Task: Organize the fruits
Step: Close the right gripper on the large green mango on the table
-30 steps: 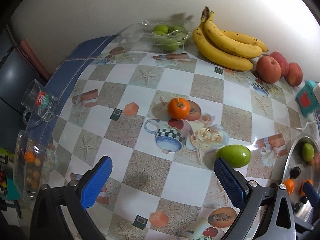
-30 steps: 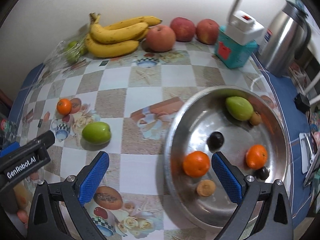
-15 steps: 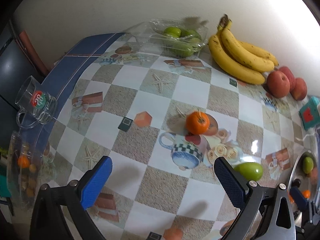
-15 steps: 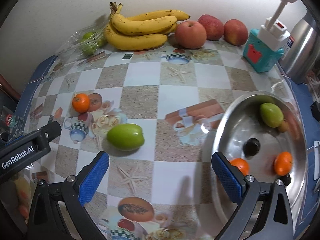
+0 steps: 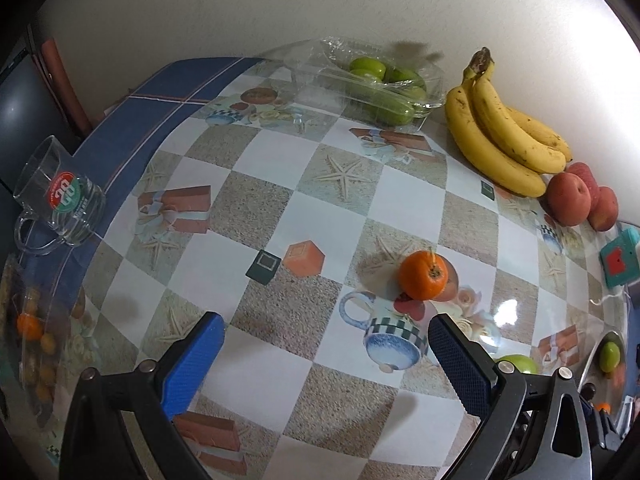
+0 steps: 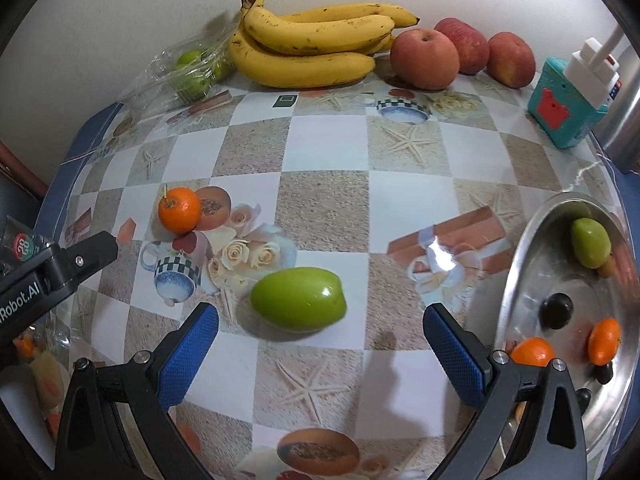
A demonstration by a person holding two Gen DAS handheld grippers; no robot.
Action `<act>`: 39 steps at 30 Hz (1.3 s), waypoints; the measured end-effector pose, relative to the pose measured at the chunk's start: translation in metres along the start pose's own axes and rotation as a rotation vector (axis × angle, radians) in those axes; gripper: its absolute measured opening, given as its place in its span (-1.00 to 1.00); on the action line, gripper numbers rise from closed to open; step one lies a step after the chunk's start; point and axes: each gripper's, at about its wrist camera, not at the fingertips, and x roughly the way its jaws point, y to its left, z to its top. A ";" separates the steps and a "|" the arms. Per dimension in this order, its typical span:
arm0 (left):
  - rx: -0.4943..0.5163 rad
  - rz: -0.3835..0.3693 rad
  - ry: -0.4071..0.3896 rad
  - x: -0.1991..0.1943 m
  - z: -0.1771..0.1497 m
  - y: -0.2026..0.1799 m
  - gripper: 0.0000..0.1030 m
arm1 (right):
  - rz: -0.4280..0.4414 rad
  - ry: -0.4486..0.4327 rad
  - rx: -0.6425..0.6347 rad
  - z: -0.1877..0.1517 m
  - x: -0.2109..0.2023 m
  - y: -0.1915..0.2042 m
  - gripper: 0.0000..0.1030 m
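Checkered oilcloth covers the worktop (image 6: 328, 152). Both the right gripper (image 6: 320, 344) and left gripper (image 5: 326, 354) hold their jaws wide apart, empty. A green fruit (image 6: 298, 299) lies just ahead of the right one; a tangerine (image 5: 423, 275) sits ahead of the left; a steel bowl (image 6: 516, 256) holds other fruit.

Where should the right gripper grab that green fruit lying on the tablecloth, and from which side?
Grip the green fruit across its narrower middle, coming down from above and in front. It lies on its side, long axis running left to right, so fingers on the near and far flanks probably hold best. The right gripper is open and wide enough.
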 end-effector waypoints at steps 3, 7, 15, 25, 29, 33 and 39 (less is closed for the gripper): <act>0.016 0.004 0.012 0.004 0.002 0.000 1.00 | 0.000 0.008 -0.005 0.001 0.005 0.005 0.98; 0.017 0.025 0.035 0.012 0.004 -0.001 1.00 | -0.004 0.018 -0.002 0.002 0.011 0.009 0.98; 0.011 0.062 0.060 0.024 0.006 0.001 1.00 | -0.018 0.042 0.005 0.002 0.022 0.015 0.98; -0.003 0.074 0.072 0.028 0.008 0.004 1.00 | -0.036 0.038 0.000 0.001 0.031 0.021 0.98; -0.001 0.070 0.072 0.027 0.008 0.002 1.00 | -0.051 0.027 -0.005 0.001 0.030 0.020 0.98; 0.001 0.067 0.073 0.027 0.008 0.002 1.00 | -0.073 0.015 -0.023 0.000 0.027 0.020 0.78; 0.001 0.069 0.070 0.027 0.008 0.002 1.00 | -0.072 0.018 -0.026 -0.001 0.028 0.021 0.48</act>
